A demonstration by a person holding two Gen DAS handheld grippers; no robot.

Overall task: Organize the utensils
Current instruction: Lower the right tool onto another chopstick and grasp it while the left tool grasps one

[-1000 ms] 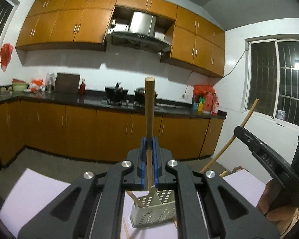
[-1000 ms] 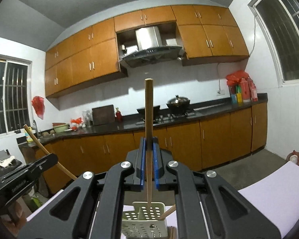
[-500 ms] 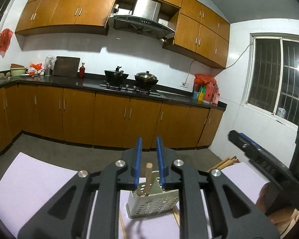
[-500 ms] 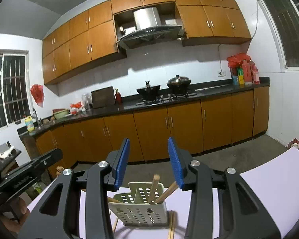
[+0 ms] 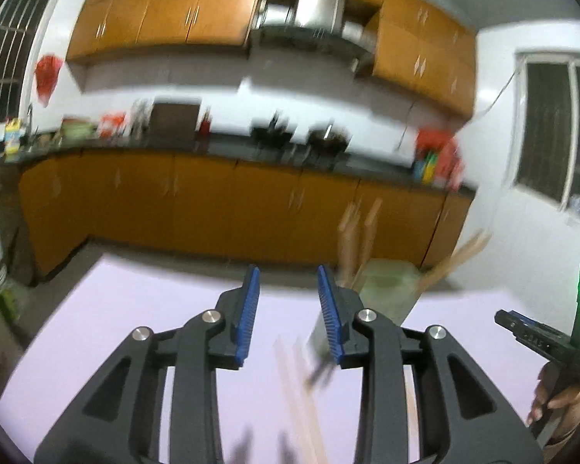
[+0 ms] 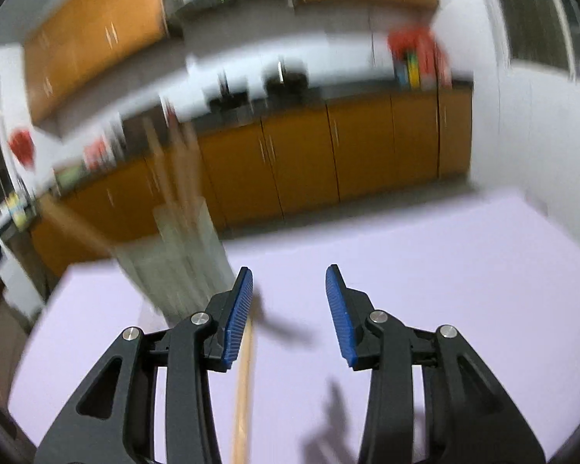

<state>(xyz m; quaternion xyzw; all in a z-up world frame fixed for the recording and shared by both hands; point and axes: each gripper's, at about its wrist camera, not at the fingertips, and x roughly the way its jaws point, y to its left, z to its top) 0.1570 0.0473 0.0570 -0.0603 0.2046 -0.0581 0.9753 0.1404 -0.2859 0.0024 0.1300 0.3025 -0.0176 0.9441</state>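
Note:
A white perforated utensil holder [image 5: 382, 290] stands on the lilac table, with several wooden chopsticks [image 5: 357, 232] sticking up out of it. My left gripper [image 5: 290, 313] is open and empty, just left of the holder. Loose chopsticks [image 5: 297, 382] lie on the table below it. In the right wrist view the holder [image 6: 174, 259] is blurred at the left, and my right gripper [image 6: 288, 305] is open and empty to its right. One chopstick [image 6: 243, 386] lies on the table under its left finger. The right gripper also shows in the left wrist view [image 5: 537, 342].
The lilac table top [image 6: 425, 263] spreads to the right of the holder. Beyond the table's far edge [image 5: 174, 266] are orange kitchen cabinets [image 5: 212, 208] and a dark counter. Both views are motion-blurred.
Both grippers were shut on upright chopsticks a second ago, then opened and dropped them into the holder. Now both have swung down and apart, left gripper leftwards and right gripper rightwards of the holder.

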